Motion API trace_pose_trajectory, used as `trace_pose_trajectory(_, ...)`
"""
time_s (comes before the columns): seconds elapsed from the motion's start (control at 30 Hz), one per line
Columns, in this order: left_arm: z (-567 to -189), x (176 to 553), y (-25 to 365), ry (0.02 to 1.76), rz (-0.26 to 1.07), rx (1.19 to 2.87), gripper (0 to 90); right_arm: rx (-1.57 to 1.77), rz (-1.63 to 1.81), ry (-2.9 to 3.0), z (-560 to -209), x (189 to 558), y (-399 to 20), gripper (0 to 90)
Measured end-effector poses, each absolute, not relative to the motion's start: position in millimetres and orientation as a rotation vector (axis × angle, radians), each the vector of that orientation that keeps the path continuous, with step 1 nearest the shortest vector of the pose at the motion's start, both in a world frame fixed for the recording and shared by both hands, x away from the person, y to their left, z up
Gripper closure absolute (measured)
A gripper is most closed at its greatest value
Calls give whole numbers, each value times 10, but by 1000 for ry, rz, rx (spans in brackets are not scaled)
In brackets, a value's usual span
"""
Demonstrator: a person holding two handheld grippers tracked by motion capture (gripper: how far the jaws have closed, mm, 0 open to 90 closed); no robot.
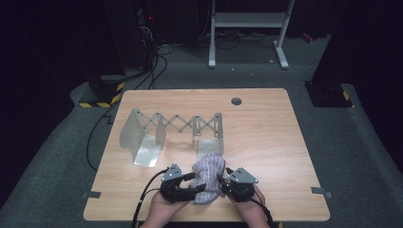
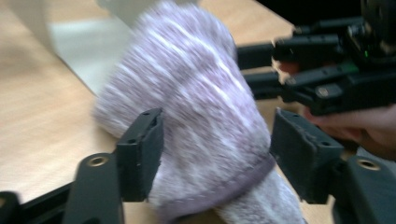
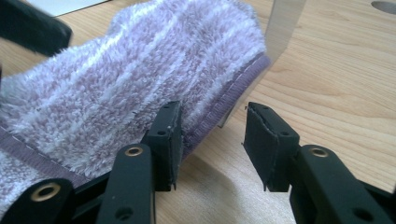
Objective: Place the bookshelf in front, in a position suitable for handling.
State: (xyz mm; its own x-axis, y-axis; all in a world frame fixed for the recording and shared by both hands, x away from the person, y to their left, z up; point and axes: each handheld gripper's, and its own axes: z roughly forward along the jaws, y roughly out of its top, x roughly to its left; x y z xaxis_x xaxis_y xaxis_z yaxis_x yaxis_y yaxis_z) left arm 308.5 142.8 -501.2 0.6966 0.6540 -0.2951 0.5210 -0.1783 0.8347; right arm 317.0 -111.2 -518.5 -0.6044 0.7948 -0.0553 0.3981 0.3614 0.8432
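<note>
1. Striped purple-and-white towel (image 1: 209, 176) bunched into a soft heap on the table (image 1: 266, 137), lying between the two hand-held grippers near the person's edge.
2. Left hand-held gripper (image 2: 217, 158) spread wide, its jaws standing either side of the towel's hemmed end; in the left gripper view a gap shows on the far pad, so judged as straddling the cloth, not pinching it.
3. Right hand-held gripper (image 3: 212, 140) spread too, with only bare table between its jaws; inner jaw lying against the towel's purple hem, the cloth off to that side rather than inside the grip.
4. Folding metal rack (image 1: 176, 128) standing just beyond the towel, away from both hand-held grippers, its slots bare.
5. Done so far, as a judgement: towel gathered or roughly folded into a compact bundle in front of the rack.
6. Left to do, as a judgement: fresh grip on the bundle, tidier fold perhaps, then a lift forward to the rack; no part of the towel placed there yet.
</note>
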Motion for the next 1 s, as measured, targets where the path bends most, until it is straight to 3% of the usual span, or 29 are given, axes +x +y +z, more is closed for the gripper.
trace_pose_trajectory(0.1, -5003, 3110, 1535, 954, 209, 1790, 465, 1040, 1163, 2161, -5172, 3157, -1137, 552)
trace_pose_trajectory(0.23, -5086, 3183, 1584, 1046, 319, 1872, 587, 1042, 1180, 2150, -5136, 3126, -1188, 552)
trace_pose_trajectory(0.33, -5154, 3217, 1556, 1074, 324, 1953, 607, 1043, 1203, 2134, -5089, 3085, -1218, 545)
trace_pose_trajectory(0.8, -5207, 3061, 968, 806, 209, 2089, 544, 980, 1242, 2123, -4939, 2933, -1189, 444)
trace_pose_trajectory(1.0, -5193, 3055, 1075, 838, 224, 2059, 480, 979, 1227, 2165, -4971, 2899, -1128, 279)
